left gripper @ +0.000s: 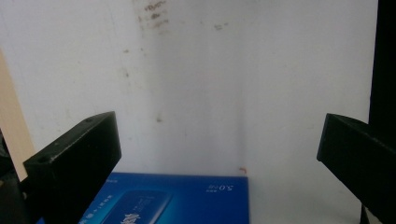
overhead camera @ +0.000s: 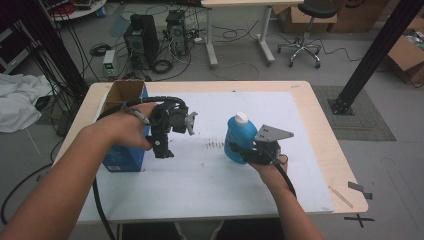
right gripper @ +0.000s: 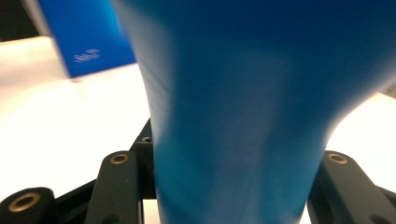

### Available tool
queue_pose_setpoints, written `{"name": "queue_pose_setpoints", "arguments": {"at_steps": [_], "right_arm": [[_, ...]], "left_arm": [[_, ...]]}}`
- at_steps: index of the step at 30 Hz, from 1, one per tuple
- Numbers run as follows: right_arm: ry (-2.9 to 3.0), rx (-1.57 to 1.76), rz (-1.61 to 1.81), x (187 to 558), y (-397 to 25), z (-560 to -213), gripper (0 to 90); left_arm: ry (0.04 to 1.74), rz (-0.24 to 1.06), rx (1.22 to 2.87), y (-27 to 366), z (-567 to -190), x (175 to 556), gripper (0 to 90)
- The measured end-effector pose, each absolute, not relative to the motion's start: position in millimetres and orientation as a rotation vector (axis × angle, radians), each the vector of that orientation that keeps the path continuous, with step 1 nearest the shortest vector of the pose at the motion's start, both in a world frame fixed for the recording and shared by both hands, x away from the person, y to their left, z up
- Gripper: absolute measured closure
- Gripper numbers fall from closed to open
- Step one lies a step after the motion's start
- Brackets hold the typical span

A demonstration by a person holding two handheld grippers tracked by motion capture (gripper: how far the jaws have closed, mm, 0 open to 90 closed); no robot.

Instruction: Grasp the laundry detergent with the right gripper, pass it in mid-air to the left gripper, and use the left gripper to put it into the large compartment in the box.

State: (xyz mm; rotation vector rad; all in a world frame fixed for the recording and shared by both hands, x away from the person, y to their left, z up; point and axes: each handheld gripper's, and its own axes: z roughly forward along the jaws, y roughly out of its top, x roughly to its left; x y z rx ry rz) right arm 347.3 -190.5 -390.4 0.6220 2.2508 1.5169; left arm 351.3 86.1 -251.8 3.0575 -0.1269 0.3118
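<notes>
One blue bottle (overhead camera: 236,140) with a white cap is standing upright near the middle of the white mat (overhead camera: 210,185); the right gripper (overhead camera: 248,150) is pinching its lower body from the person's side. One open blue box (overhead camera: 121,125) is sitting at the mat's left edge. The left gripper (overhead camera: 162,147), jaws spread wide and holding nothing, is hovering just beside that box, possibly above its near corner. One wooden table (overhead camera: 327,150) is bearing everything.

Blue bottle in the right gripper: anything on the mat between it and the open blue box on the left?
Nothing lies on the white mat between the blue bottle and the blue box. The left gripper, jaws open and empty, is held beside the box, in the bottle's line toward it. The right gripper clamps the bottle.
</notes>
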Motion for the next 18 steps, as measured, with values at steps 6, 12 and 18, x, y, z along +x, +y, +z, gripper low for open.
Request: {"name": "queue_pose_setpoints", "arguments": {"at_steps": [6,12,18], "right_arm": [[2.375,0.447,1.557,345,-185,-371,48.4],[2.486,0.303,1.561,343,-173,-370,47.6],[2.562,0.195,1.553,340,-156,-378,47.6]], "left_arm": [[-0.148,0.304,3.056,78,-246,351,0.1],[-0.167,0.277,3.061,69,-244,352,0.1],[-0.182,0.245,3.060,62,-241,348,0.1]]}}
